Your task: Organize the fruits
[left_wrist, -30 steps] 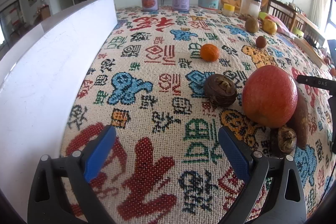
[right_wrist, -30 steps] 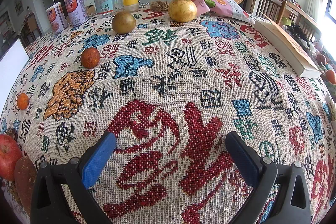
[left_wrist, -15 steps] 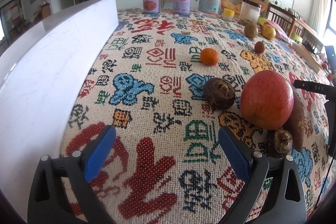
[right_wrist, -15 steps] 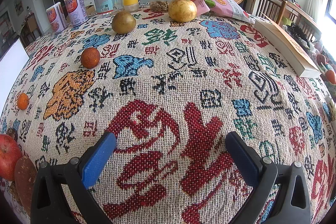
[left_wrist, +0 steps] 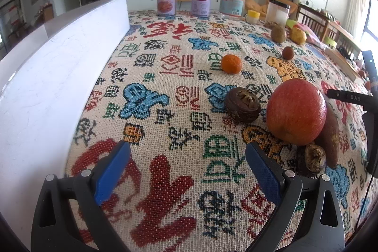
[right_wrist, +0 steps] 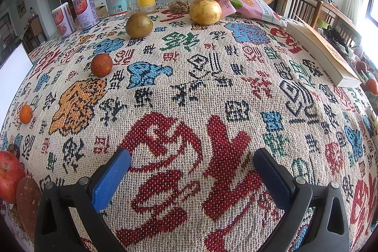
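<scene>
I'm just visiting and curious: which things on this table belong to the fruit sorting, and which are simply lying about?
Fruit for sorting: red apple, small orange, yellow-green fruit, brownish-green fruit, dark orange fruit.

Lying about: two cans, glass jar, snack bag, book.

On the bench (left_wrist: 179, 77), an apple (left_wrist: 296, 111) sits at the right, touching a sweet potato (left_wrist: 330, 134) behind it. A mangosteen (left_wrist: 242, 105) lies just left of the apple, a tangerine (left_wrist: 231, 63) farther back. Two cans (left_wrist: 166, 2) stand at the far edge; a board (left_wrist: 59, 67) runs along the left.
</scene>
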`<state>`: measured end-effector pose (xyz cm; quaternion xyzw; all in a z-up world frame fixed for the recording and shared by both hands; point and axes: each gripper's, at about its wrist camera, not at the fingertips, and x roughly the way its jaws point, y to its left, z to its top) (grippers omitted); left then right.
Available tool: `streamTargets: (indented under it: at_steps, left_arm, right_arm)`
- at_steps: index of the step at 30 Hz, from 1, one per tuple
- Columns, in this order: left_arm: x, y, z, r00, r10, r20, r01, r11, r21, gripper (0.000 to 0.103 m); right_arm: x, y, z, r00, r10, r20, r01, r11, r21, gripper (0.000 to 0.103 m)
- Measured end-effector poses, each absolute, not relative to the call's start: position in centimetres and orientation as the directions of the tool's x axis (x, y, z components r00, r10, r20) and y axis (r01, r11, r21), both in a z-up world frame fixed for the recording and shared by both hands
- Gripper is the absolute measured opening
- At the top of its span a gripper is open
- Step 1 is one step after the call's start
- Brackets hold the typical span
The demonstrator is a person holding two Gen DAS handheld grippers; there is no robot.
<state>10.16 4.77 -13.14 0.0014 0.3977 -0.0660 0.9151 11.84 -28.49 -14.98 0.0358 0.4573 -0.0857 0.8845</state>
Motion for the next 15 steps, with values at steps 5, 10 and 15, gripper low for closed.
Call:
streamTargets:
  at_steps: [5, 10, 15]
  left_arm:
    - [9.45, 4.93, -12.87, 0.682, -0.180, -0.709, 0.170, 0.982, -0.086, 0.099]
    - [9.50, 4.23, -12.98, 0.677, -0.165, -0.717, 0.187, 0.981, -0.048, 0.099]
    - [9.70, 4.38, -13.10, 0.674, -0.156, -0.722, 0.177, 0.983, -0.046, 0.098]
  right_arm:
    - [11.85, -28.48, -14.98, 0.567, -0.119, -0.815, 0.184, 0.983, -0.015, 0.103]
    - [11.85, -28.45, -14.99, 0.567, -0.119, -0.815, 0.184, 0.983, -0.016, 0.103]
    - [12.44, -27.89, -15.00, 0.565, -0.127, -0.815, 0.180, 0.983, -0.029, 0.103]
